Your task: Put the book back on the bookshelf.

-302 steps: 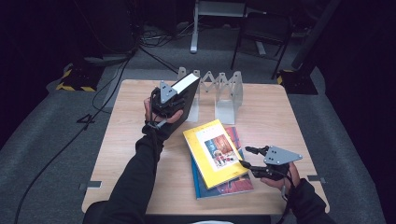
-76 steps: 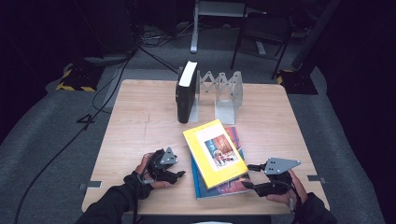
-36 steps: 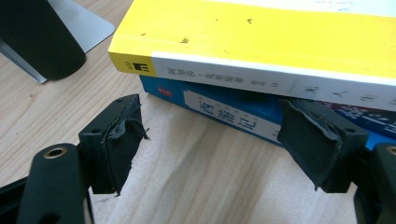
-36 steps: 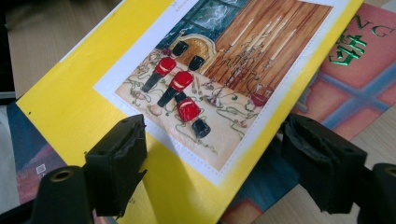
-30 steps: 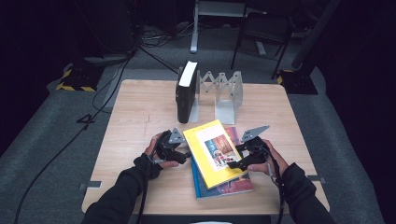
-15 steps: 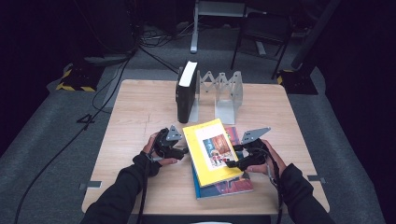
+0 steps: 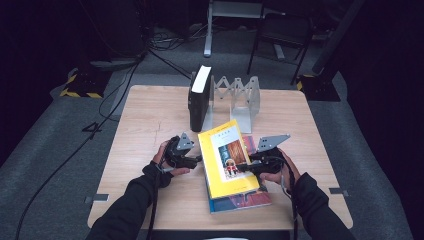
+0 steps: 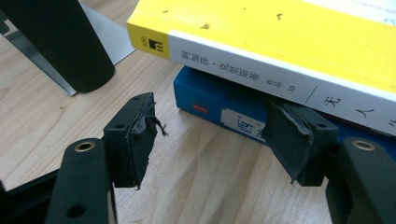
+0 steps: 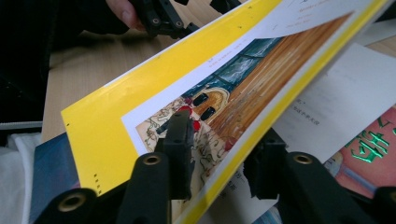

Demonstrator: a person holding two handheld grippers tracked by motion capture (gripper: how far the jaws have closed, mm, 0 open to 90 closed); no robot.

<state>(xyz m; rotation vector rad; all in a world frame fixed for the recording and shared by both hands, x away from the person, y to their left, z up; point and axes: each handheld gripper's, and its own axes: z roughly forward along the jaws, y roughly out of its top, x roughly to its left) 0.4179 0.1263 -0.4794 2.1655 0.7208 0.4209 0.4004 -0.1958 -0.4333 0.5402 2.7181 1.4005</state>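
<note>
Yellow book [image 7: 227, 157] tops the stack mid-table, right gripper [image 9: 219, 154] clamped on its edge, jaws just closing. Left gripper [image 8: 210, 140] gapes at the spine; one pad maybe touches the blue book [image 8: 219, 109] below, hard to tell. One-sided lift could twist it loose. Both hands were back near the table edge a couple seconds ago.

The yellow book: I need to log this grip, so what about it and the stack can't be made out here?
- Yellow book: high view, title print too small.
- Blue book: left gripper view, spine partly hidden by the yellow book and a jaw.
- Right gripper: right gripper view, lower pad hidden under the cover.
- Left gripper: apart from both spines.
</note>
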